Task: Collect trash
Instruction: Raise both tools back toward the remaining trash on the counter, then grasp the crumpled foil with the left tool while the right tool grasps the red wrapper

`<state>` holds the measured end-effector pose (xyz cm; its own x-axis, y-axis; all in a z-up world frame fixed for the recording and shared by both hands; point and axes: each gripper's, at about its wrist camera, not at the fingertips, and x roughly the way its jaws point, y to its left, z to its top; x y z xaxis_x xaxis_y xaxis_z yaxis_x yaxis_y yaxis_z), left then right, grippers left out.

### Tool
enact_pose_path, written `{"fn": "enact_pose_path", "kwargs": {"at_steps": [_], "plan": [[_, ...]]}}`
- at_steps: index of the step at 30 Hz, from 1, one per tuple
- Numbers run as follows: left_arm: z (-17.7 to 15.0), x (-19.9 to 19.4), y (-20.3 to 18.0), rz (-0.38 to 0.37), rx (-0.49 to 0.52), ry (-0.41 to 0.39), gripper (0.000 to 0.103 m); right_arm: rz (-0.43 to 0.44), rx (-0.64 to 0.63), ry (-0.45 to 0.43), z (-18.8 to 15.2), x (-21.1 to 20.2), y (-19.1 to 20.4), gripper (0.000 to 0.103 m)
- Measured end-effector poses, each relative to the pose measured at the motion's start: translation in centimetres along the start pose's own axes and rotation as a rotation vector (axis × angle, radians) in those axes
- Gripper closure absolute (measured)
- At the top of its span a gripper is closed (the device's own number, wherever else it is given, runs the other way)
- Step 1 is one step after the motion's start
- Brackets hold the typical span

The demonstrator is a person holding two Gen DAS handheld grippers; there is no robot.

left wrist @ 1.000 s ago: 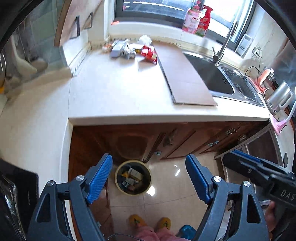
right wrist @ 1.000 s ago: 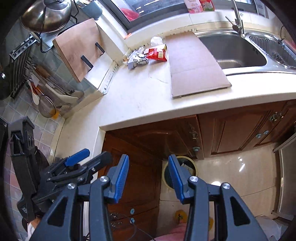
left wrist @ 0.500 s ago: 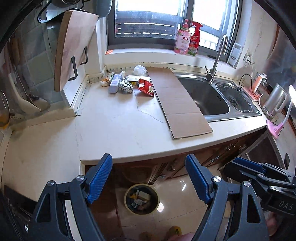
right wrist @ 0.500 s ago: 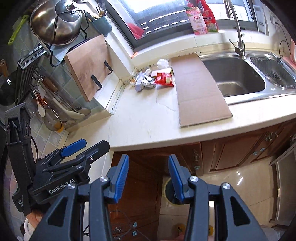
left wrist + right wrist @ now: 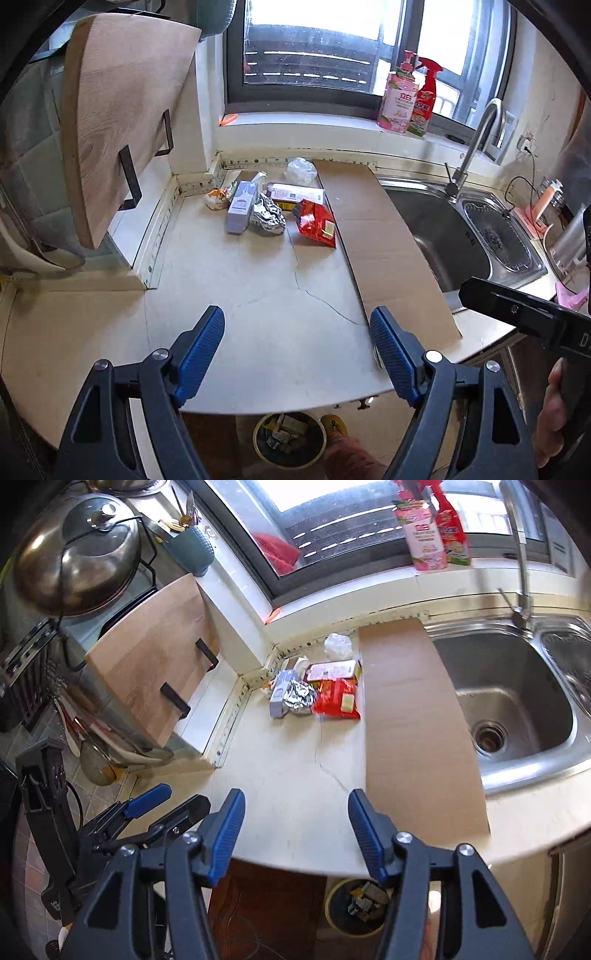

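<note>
left gripper [image 5: 297,332] wide open, empty, right gripper [image 5: 295,818] opening, empty

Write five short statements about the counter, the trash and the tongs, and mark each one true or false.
1. The red snack bag lies on the counter beside the cardboard sheet. True.
2. The left tongs hold the crumpled foil. False: they are empty; the foil lies on the counter.
3. The trash bin on the floor already contains scraps. True.
4. The cardboard sheet lies inside the sink. False: it lies on the counter beside it.
5. The right tongs are clamped on a box. False: they are opening, with nothing between them.
</note>
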<state>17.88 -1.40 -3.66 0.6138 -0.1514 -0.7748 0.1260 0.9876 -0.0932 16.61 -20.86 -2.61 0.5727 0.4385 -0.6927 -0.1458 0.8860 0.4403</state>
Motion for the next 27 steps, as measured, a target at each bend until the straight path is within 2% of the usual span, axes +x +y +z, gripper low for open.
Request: {"fn": "enact_pose_path", "kwargs": {"at_steps": [6, 9, 11, 14, 20, 27], "plan": [[5.9, 7.2, 1.3, 0.061, -0.049, 0.05, 0.029, 0.028, -0.012, 0.12, 8.0, 7.9, -3.1, 0.044], [7.8, 10.9, 2.2, 0.057, -0.094, 0.077, 0.035, 0.026, -0.028, 0.175, 10.8, 11.9, -4.2, 0.044], [8.8, 13.5, 3.1, 0.041, -0.124, 0.103, 0.046, 0.014, -0.042, 0.203, 12.3, 14.3, -4.8, 0.044], [9.9, 17.1, 4.6, 0.019, -0.176, 0.15, 0.054, -0.028, -0.053, 0.233, 14.1, 18.2, -5.8, 0.044], [10.6, 20.9, 6.1, 0.001, -0.241, 0.196, 0.054, -0.014, -0.045, 0.329, 15.7, 24.7, -6.7, 0.044], [11.5, 22.8, 6.4, 0.015, -0.244, 0.207, 0.054, 0.008, -0.091, 0.412, 14.8, 29.0, -5.9, 0.044]]}}
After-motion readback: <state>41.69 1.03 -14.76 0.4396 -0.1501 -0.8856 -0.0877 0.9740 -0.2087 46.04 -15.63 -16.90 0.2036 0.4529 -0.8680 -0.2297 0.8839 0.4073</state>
